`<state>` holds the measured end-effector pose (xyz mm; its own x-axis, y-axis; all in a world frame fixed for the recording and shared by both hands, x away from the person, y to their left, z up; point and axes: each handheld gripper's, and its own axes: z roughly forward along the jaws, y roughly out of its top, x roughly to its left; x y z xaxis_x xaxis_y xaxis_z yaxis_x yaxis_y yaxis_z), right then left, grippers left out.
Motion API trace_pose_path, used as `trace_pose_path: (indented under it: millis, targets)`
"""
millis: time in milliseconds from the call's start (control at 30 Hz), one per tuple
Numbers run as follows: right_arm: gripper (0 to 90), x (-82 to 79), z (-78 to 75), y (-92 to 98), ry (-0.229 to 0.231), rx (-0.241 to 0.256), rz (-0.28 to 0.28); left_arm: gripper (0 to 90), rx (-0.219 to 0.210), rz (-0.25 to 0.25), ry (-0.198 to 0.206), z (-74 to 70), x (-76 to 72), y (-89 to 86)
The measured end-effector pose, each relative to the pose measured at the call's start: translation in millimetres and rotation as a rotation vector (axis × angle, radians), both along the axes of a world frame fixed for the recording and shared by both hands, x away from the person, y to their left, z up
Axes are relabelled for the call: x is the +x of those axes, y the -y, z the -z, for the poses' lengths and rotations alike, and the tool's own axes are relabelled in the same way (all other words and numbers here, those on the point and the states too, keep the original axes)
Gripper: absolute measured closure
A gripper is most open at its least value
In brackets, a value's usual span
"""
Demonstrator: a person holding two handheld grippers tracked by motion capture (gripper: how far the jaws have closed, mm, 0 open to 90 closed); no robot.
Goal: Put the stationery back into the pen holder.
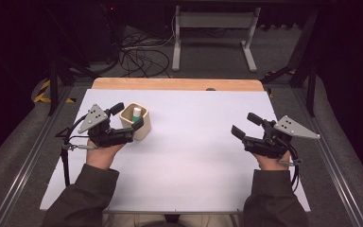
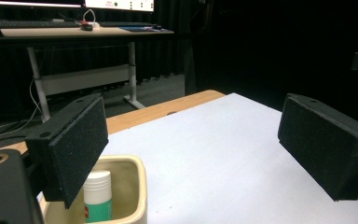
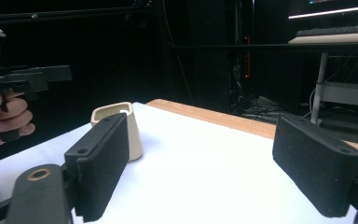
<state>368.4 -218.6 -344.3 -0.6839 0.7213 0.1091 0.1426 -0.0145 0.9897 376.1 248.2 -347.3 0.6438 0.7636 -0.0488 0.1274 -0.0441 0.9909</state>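
The left gripper (image 1: pixel 126 117) hovers with its jaws wide apart just beside the beige cup (image 1: pixel 135 121), which stands on the white mat (image 1: pixel 194 156) and holds 1 small white bottle (image 1: pixel 136 112). The right gripper (image 1: pixel 246 126) waits well apart, jaws spread too. I judge this is the approach step; next it must align over the bottle.

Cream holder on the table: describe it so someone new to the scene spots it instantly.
Start at the white-covered table and look to its far left area, just ahead of the left gripper. There stands the cream, square-mouthed holder with rounded corners, with a white glue stick upright inside. It is the lone container on the sheet.
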Motion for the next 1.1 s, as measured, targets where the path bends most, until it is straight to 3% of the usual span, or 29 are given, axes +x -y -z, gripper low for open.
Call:
trace_pose_path:
  millis: [200,1100]
  targets:
    - [19.4,-0.2,0.7,0.4,-0.002,-0.006,0.001,7.2,-0.018,0.010,0.003,-0.7,-8.4,-3.9]
    - [19.2,-1.0,4.5,3.7,-0.010,-0.003,0.019,5.2,-0.019,0.029,-0.007,7.6,-31.2,-25.9]
